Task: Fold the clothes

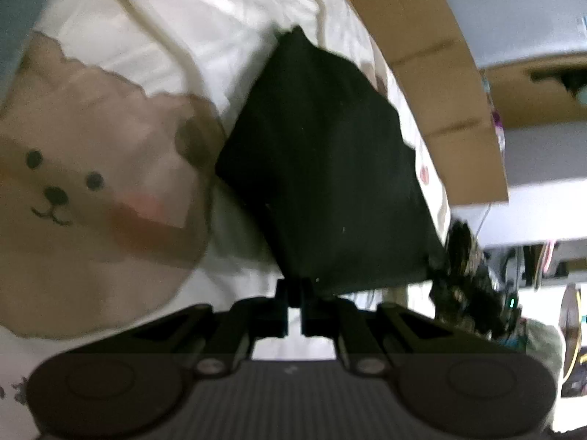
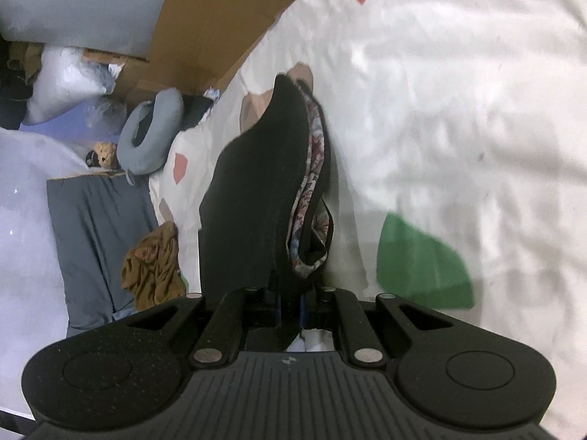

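Both grippers are clamped on one black garment (image 1: 323,168): the left gripper (image 1: 293,293) pinches its near corner, the right gripper (image 2: 290,293) another edge. The cloth hangs lifted over the bed (image 2: 458,110), stretching straight ahead from each pair of jaws.

Left wrist view: looks forward and steeply down along the left gripper (image 1: 293,293), whose body fills the bottom of the frame. Close to the white bedsheet (image 1: 205,36); bear print (image 1: 91,183) at left, cardboard (image 1: 422,55) upper right.

Right wrist view: same forward, downward look over the right gripper (image 2: 291,293), close above the bedsheet (image 2: 458,110), cardboard (image 2: 220,18) at upper left.

Shared: the black garment (image 1: 323,168) (image 2: 256,190) at centre, the sheet, the cardboard.
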The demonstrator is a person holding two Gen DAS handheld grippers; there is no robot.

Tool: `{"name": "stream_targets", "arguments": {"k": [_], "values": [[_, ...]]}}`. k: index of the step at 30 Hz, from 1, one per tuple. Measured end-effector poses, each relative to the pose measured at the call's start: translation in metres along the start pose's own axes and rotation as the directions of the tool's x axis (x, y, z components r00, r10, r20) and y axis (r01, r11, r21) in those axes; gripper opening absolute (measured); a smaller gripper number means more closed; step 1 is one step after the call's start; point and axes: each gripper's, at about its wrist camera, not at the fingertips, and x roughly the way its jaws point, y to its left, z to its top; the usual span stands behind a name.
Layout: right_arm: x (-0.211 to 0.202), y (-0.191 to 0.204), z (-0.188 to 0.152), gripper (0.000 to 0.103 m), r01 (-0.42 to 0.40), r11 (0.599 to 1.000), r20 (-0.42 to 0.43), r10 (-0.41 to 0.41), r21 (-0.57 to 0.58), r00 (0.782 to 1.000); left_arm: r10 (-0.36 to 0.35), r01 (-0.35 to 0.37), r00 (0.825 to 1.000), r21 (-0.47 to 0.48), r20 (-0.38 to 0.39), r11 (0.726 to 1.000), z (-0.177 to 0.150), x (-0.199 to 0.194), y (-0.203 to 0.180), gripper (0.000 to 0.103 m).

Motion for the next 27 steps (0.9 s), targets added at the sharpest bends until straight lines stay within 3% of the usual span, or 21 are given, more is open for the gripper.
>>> {"name": "stream_targets", "arguments": {"k": [12,22,27], "values": [[-0.017,-0.003,0.029,0.006,0.017,1.000,0.071,-0.016,-0.010,0.997,0.015,-0.012,0.983,0.020,-0.181,1.000,-0.004,0.027,-0.026,0.005],[-0.025,-0.004,0.059,0.005,0.062,0.997,0.127,-0.057,-0.036,0.990,0.018,-0.030,0.951,-0.035,-0.309,0.999,0.004,0.064,-0.053,0.004],[-0.031,-0.009,0.074,0.005,0.082,0.996,0.155,-0.076,-0.037,0.985,0.003,-0.031,0.926,-0.068,-0.377,0.997,-0.018,0.084,-0.058,0.004]]}}
